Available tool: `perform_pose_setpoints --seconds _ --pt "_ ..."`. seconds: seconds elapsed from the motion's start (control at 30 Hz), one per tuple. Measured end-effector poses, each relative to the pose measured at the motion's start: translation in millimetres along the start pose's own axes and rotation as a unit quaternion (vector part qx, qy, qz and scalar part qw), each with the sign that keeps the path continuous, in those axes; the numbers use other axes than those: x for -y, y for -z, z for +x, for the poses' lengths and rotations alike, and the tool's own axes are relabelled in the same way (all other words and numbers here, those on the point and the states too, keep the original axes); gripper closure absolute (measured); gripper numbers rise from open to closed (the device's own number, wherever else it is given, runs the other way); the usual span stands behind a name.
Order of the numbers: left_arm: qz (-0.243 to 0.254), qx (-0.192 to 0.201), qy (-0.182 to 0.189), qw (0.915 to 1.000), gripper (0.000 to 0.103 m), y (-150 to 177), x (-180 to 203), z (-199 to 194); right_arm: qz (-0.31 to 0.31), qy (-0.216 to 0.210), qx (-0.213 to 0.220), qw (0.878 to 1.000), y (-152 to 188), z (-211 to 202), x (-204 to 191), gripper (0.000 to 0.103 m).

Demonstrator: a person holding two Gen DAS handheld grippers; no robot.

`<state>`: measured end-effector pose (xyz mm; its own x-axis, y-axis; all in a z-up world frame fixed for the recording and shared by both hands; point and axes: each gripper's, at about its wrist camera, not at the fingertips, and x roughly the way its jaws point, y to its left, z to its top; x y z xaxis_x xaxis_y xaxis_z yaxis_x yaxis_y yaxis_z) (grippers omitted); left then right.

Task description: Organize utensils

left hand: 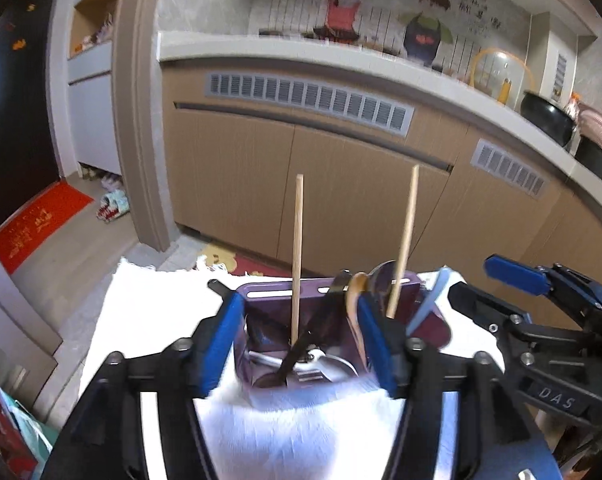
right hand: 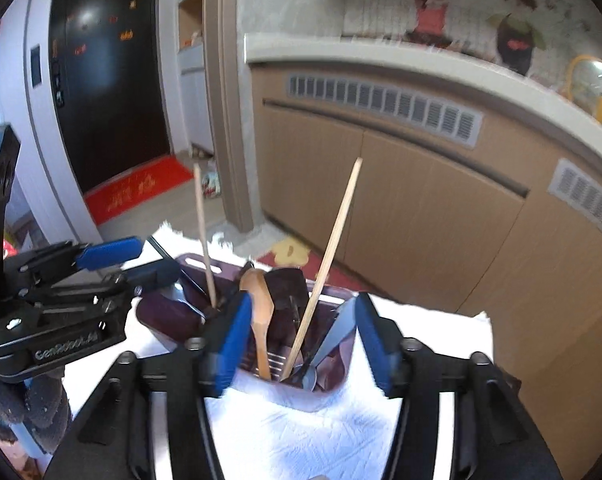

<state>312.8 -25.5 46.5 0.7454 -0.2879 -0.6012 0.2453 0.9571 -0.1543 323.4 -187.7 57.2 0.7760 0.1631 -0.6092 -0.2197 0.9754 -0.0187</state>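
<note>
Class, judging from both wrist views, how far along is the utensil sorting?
Nearly done: two chopsticks, a wooden spoon and metal cutlery stand in the purple holder on the white cloth. Both tongs, left and right, are open and empty. No loose utensils show.

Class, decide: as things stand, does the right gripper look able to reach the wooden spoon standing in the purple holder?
Probably yes. The right gripper is open, and the wooden spoon stands just inside its left finger, handle up. The leaning chopstick beside it might get nudged.
</note>
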Motion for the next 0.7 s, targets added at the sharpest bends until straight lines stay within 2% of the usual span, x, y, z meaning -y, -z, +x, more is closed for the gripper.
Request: perform_pose_setpoints --seconds 0.03,0.07,0.1,0.2,0.3,0.47,0.6,0.7 --pt "-0.003 0.010 -0.002 0.9999 0.033 3 1 -12 0.002 0.004 0.013 1.000 2 -12 -2 0.040" --pt "-0.006 0.020 -0.005 0.9998 0.029 8 1 -24 0.006 0.006 0.027 1.000 5 -25 -4 0.033" --pt "-0.007 0.032 -0.009 0.9994 0.020 13 2 -36 0.012 0.007 0.039 0.999 8 -38 -5 0.025" --pt "-0.010 0.074 -0.026 0.9968 0.000 36 4 -70 0.033 0.018 0.080 0.996 29 -73 -11 0.010" --pt "-0.003 0.103 -0.056 0.9931 0.000 71 10 -97 0.045 0.031 0.102 0.993 64 -98 -20 0.005" --pt "0.000 0.057 -0.086 0.9947 0.000 128 16 -111 0.058 0.035 0.091 0.994 123 -120 -37 0.004" --pt "-0.004 0.062 -0.110 0.9920 0.000 168 19 -122 0.068 0.058 0.087 0.992 168 -136 -48 0.004" --pt "0.007 0.070 -0.131 0.9888 0.000 185 24 -131 0.077 0.074 0.077 0.991 195 -145 -52 0.004"
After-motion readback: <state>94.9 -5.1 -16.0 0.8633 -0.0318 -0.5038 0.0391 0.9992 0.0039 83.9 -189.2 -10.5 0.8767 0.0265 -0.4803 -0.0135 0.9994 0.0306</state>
